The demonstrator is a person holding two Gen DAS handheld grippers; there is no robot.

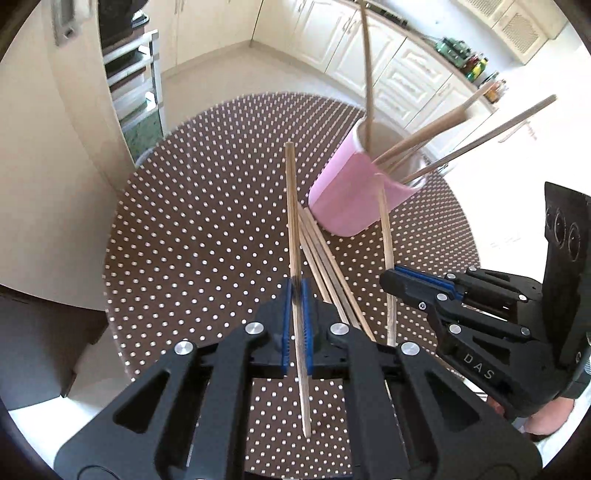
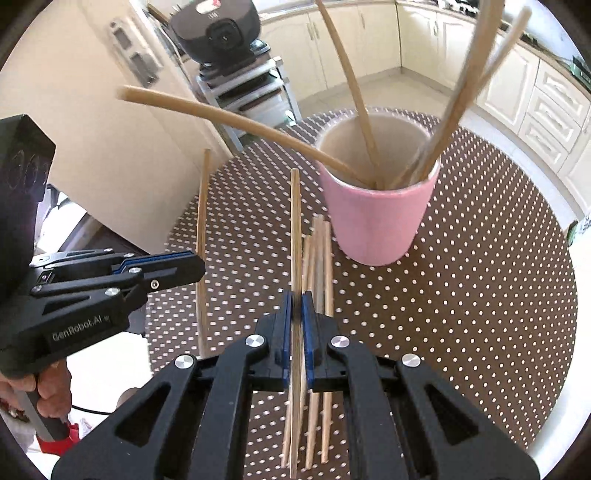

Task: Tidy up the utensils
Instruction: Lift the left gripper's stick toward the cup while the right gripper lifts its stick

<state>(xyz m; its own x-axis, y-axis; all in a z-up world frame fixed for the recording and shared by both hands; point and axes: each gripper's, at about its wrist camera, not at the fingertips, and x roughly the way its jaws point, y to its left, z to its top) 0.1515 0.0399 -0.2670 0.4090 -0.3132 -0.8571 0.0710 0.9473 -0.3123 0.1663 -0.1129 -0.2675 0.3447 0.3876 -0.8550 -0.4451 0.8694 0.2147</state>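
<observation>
Left gripper: jaws clenched on a single wooden chopstick, blue pads pressed against it from both sides. In the left wrist view the stick runs from about 6 o'clock up toward 12 o'clock, its far tip in the air above the tabletop, short of the pink cup.

Right gripper: jaws likewise clenched on a second chopstick, held along the fingers' axis, far tip pointing to 12 o'clock and ending just left of the cup. In the left wrist view this gripper enters from 3 o'clock, its stick rising toward the cup's near wall. Whether the stick touches the cup: cannot tell.

Pink cup stands upright on the brown, white-dotted tabletop, at roughly 1 o'clock in both views. Inside it, several chopsticks lean outward against the rim in different directions; those at the right of the cup are blurred in the right wrist view.

Loose chopsticks lie flat on the tabletop in a bundle, near the cup's base at its 7 o'clock side, running under the right gripper. Same bundle shows in the left wrist view between the two held sticks.

A person's hand grips the left gripper's handle, seen at 8 o'clock in the right wrist view.

Background: cream kitchen cabinets, a shelving rack carrying a dark appliance.
</observation>
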